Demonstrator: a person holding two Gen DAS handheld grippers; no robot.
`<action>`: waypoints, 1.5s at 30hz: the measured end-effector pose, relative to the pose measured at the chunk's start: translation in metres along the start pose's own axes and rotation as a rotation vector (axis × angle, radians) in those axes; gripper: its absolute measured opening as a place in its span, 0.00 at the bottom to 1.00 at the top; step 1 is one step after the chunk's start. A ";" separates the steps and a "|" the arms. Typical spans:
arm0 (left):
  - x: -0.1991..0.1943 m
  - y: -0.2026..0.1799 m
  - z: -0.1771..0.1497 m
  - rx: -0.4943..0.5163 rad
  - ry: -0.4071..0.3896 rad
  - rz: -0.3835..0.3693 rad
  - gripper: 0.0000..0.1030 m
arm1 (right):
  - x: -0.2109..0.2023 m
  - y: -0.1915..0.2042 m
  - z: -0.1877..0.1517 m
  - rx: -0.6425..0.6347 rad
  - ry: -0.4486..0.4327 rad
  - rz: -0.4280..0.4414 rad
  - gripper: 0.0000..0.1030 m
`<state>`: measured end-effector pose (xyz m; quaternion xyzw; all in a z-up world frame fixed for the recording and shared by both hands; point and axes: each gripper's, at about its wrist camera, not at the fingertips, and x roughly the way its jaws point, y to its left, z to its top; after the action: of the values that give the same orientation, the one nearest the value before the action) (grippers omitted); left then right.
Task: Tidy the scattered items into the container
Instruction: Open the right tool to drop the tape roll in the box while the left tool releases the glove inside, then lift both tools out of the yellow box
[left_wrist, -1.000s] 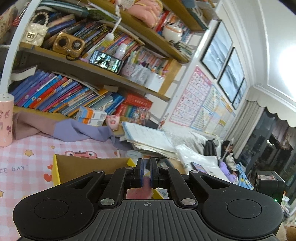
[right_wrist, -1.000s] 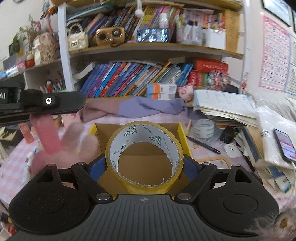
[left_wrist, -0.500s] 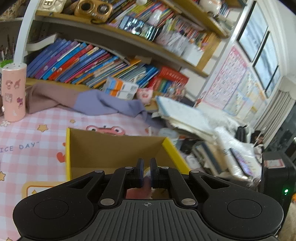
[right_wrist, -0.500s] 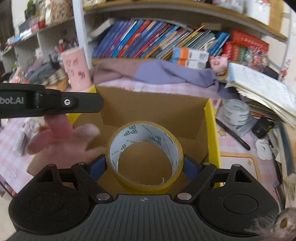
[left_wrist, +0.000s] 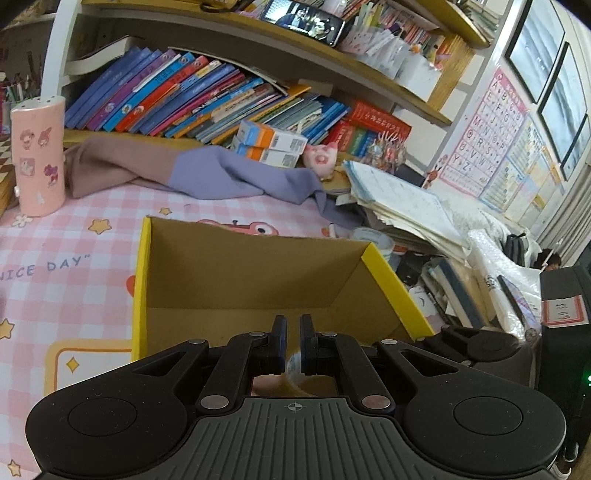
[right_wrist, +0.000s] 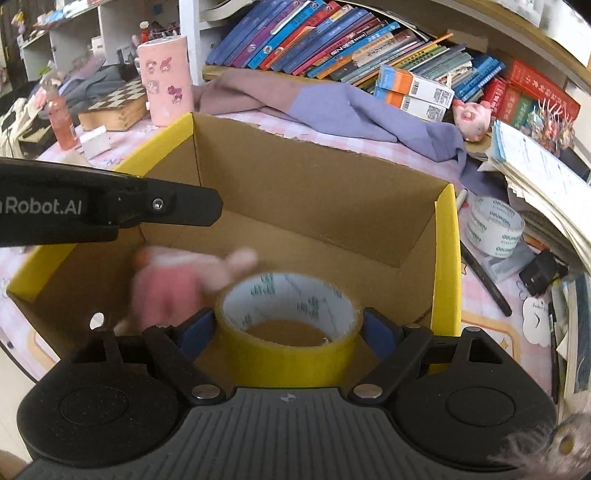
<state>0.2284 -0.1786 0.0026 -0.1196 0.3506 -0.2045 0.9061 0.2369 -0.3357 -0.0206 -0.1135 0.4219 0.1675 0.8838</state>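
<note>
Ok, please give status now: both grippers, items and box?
Right gripper shut on yellow tape roll, over cardboard box. Left gripper shut on pink plush toy, also over box. Nothing blocking.

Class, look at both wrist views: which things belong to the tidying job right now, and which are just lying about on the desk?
Part of the job:
- cardboard box, the container
- yellow tape roll, gripped by the right claw
- pink plush toy, blurred, hanging below the left claw

Just lying about:
- white tape roll
- purple cloth
- pink canister
- black pen
- stack of papers
</note>
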 end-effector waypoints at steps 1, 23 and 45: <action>-0.001 0.000 -0.001 0.000 -0.002 0.006 0.08 | 0.000 0.000 0.000 -0.002 -0.004 0.001 0.83; -0.071 -0.009 -0.017 0.018 -0.127 0.016 0.72 | -0.062 0.013 -0.010 0.104 -0.215 -0.090 0.94; -0.144 0.020 -0.064 0.036 -0.122 0.028 0.73 | -0.131 0.083 -0.068 0.288 -0.350 -0.281 0.94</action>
<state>0.0934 -0.1004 0.0332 -0.1106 0.2926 -0.1903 0.9306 0.0793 -0.3087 0.0354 -0.0135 0.2624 -0.0014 0.9649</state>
